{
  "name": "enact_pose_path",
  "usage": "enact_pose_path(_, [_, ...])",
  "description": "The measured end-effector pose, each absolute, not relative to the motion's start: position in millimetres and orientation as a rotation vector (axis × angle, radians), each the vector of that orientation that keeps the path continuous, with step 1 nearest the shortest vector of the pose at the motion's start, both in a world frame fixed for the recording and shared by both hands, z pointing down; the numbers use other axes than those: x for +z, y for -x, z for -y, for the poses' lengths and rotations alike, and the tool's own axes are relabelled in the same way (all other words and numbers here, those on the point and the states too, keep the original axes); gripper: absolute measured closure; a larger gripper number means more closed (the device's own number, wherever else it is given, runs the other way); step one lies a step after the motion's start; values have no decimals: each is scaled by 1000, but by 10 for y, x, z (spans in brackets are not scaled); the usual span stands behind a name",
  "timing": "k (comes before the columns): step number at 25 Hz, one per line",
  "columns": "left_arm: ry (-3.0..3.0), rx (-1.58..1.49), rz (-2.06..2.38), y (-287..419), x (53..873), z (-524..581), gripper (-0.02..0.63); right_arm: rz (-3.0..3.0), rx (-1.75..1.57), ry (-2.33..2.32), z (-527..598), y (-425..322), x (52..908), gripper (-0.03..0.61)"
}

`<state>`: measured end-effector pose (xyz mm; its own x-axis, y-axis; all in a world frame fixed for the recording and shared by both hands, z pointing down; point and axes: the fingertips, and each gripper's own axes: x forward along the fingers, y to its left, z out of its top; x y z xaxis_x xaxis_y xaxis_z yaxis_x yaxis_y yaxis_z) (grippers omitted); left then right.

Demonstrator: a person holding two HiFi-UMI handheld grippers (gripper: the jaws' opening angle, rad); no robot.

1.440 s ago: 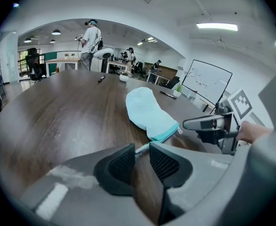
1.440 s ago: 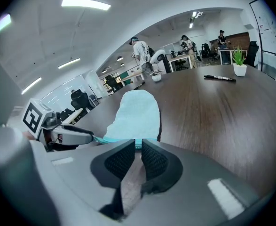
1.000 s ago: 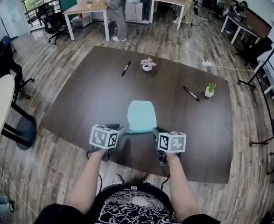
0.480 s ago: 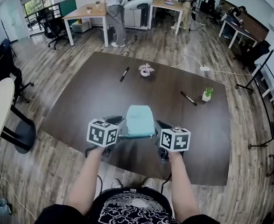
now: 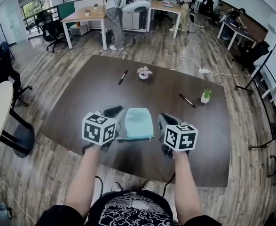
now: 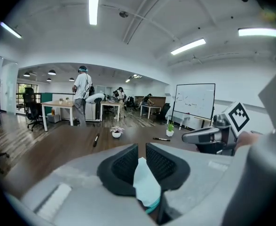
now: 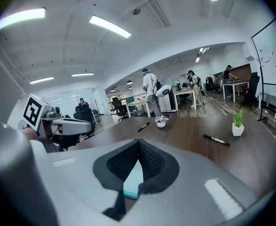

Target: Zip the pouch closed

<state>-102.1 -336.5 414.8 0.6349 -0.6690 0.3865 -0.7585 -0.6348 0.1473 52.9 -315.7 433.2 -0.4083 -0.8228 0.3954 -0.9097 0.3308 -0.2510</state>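
The pouch (image 5: pixel 138 123), a soft pale-blue fabric rectangle with rounded corners, is held up between the two tongs over the near part of the surface (image 5: pixel 95 93). The left tongs (image 5: pixel 117 121) pinch its left edge: their jaws have just been closing, and the ribbed black pads (image 6: pixel 122 164) squeeze a fold of the cloth. The right tongs (image 5: pixel 160 125) are clenched tight on the opposite edge, with the pad tips meeting above the fabric.

The left gripper view alone shows a darker teal band (image 6: pixel 153 205) along the pouch's rim below the pads. The right gripper view gives only a plain pale wedge of cloth. Only the head view shows the pouch's whole outline and the shape of the surface, which is dark brown and matte with rounded corners. On the surface, well apart from the pouch, a black pen (image 5: pixel 122 76) lies near a small pot (image 5: pixel 144 72) of pinkish leaves. A second pen (image 5: pixel 186 100) lies near a green plant (image 5: pixel 205 96) in a white cube.
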Motion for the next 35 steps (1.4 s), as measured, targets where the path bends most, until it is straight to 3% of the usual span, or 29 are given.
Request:
enact_pose_path(14, [-2613, 324, 1311, 1225, 3739, 3441, 607, 2446, 339, -1754, 3170, -683, 3700, 580])
enact_pose_path(35, [-2549, 306, 1338, 1318, 3897, 3481, 611, 2453, 367, -1755, 3140, -700, 3769, 580])
